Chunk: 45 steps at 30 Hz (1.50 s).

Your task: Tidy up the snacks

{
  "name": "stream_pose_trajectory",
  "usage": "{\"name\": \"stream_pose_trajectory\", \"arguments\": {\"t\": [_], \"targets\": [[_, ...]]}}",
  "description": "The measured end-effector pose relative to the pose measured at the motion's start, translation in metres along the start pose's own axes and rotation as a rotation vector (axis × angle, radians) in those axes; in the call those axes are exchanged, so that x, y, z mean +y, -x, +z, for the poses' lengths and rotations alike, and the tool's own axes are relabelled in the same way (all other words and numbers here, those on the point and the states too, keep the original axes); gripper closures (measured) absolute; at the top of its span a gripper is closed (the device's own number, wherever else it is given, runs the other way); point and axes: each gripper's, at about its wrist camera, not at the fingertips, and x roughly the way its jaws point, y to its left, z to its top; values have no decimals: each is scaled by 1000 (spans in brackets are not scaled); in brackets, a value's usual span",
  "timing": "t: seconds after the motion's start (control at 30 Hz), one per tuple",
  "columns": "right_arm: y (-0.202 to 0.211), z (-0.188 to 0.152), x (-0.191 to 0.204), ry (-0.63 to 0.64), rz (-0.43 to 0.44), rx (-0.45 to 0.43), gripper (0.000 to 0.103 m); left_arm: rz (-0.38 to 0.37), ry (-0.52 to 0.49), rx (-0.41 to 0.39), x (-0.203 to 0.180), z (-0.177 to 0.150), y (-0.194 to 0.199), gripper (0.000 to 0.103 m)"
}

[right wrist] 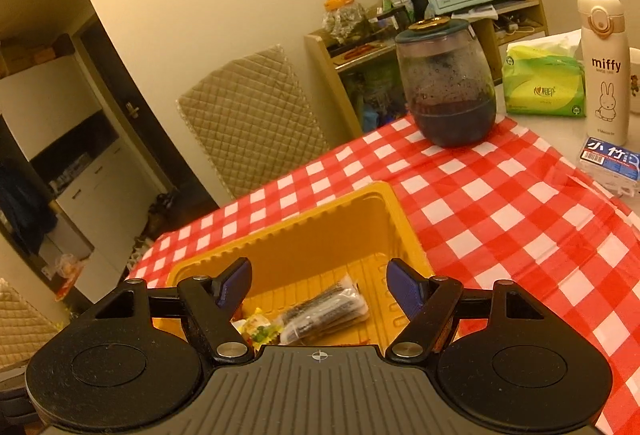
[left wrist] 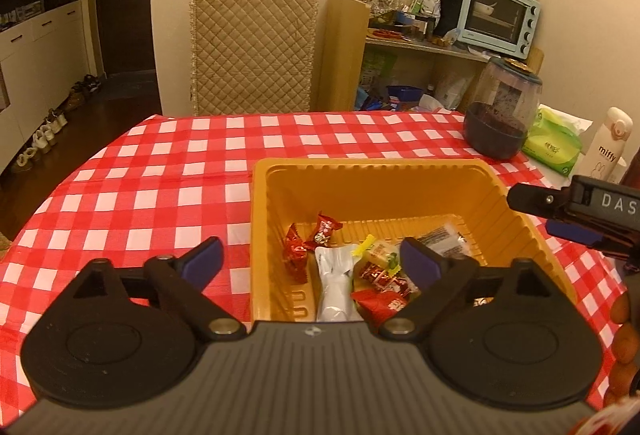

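The yellow tray (left wrist: pixel 376 175) sits on the checkered surface (left wrist: pixel 160 171) just ahead of the left hand-held gripper (left wrist: pixel 310 261), whose jaws are spread wide with nothing between them. A white packet (left wrist: pixel 334 289) lies lengthwise, pointing away from it, among red candies (left wrist: pixel 298 249). The right hand-held gripper (right wrist: pixel 319 285), likewise released, hovers above the tray's near corner; only its view shows the dark packet (right wrist: pixel 324 309) clearly, lying diagonally.

Red-and-white checks cover the counter (left wrist: pixel 168 171); on it sits an orange-yellow tray (left wrist: pixel 376 179) with red candy wrappers (left wrist: pixel 298 249) and a white packet (left wrist: pixel 334 285). Far right, there's a pale blue oven (left wrist: pixel 498 13), a green tissue pack (right wrist: pixel 540 83) and a cream bottle (right wrist: pixel 604 67). Both grippers are black with blue pads (left wrist: pixel 208 257).
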Motion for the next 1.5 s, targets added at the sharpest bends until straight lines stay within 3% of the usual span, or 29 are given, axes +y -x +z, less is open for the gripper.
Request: {"name": "stream_pose_trajectory", "arguments": {"t": [0.17,0.53,1.03,1.33,1.5], "targets": [[4,-3,3,44,-17,-3,29,25,-12,-1,-1,-3,3,1],[28,-19,12,149,-58,18,29,40,4,-6,0,-14,36,1],[120,-56,21,188,-38,26,29,45,100,-21,-5,-59,140,1],[184,-92,21,208,-8,81,29,74,190,-22,-5,-94,216,1],[222,-112,24,222,7,112,29,102,169,-19,-20,-113,256,1]]}}
